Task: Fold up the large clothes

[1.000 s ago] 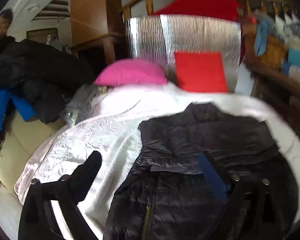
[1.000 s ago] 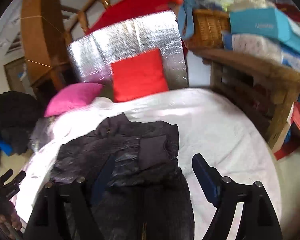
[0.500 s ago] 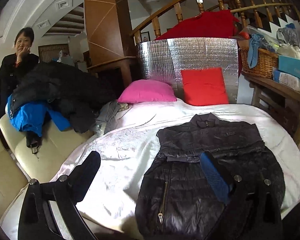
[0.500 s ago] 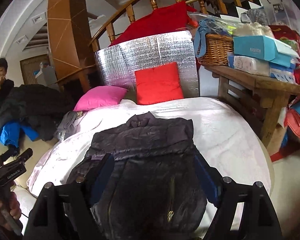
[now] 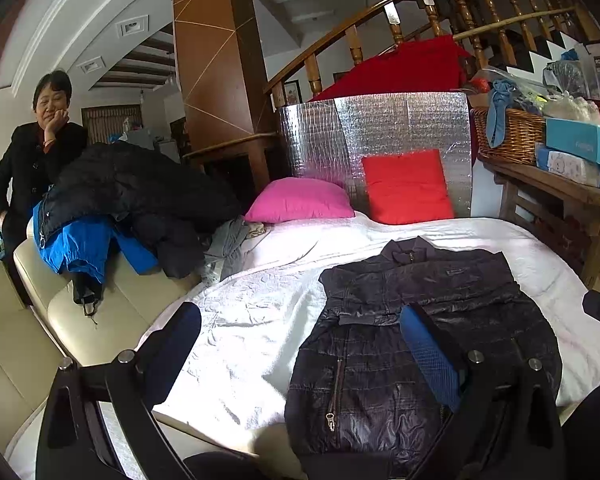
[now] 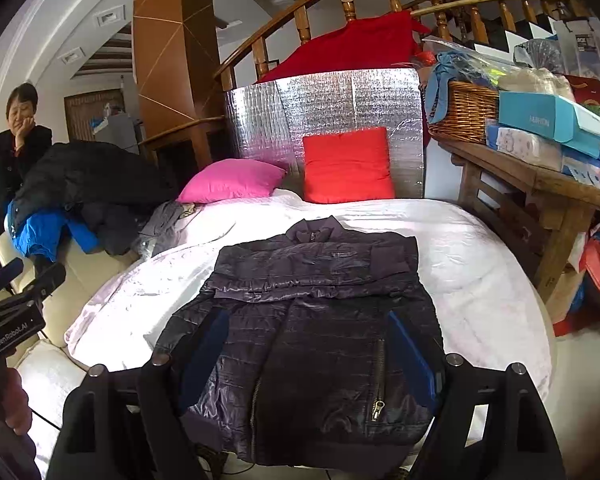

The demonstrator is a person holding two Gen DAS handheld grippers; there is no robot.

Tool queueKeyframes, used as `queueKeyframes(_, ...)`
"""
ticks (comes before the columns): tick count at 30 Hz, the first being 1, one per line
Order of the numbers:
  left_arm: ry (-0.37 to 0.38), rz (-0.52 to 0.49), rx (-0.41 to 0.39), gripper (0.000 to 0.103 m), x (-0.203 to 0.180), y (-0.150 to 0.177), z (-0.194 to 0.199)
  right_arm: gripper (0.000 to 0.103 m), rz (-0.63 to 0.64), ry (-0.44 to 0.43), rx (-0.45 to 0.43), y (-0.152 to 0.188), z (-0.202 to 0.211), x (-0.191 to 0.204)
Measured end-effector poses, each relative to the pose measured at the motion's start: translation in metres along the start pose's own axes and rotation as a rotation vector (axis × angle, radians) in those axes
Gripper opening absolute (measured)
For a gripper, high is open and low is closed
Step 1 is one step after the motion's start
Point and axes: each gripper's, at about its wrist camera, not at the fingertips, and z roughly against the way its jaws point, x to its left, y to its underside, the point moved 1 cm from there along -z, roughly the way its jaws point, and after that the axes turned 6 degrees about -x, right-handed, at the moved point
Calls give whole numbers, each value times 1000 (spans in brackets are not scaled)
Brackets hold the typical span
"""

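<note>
A dark quilted jacket lies flat on the white bedspread, collar away from me, sleeves folded across the chest. It also shows in the right wrist view. My left gripper is open and empty, held above the bed's near edge, its right finger over the jacket's middle. My right gripper is open and empty, held above the jacket's lower half. The left gripper also shows at the left edge of the right wrist view.
A pink pillow and a red pillow lean at the bed's far end before a silver foil panel. A pile of dark and blue coats lies on a cream sofa left. A wooden table with a basket stands right. A woman stands far left.
Both grippers have pulled back and up from the jacket toward the near edge of the bed. The jacket has stayed flat in place. Both grippers stay open.
</note>
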Motion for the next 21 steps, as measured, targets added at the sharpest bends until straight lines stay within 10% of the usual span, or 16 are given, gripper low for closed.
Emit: queueKeyframes(21,-3,5,65,99,-4,15,-15,84,-18,12,38,12,-14,-13)
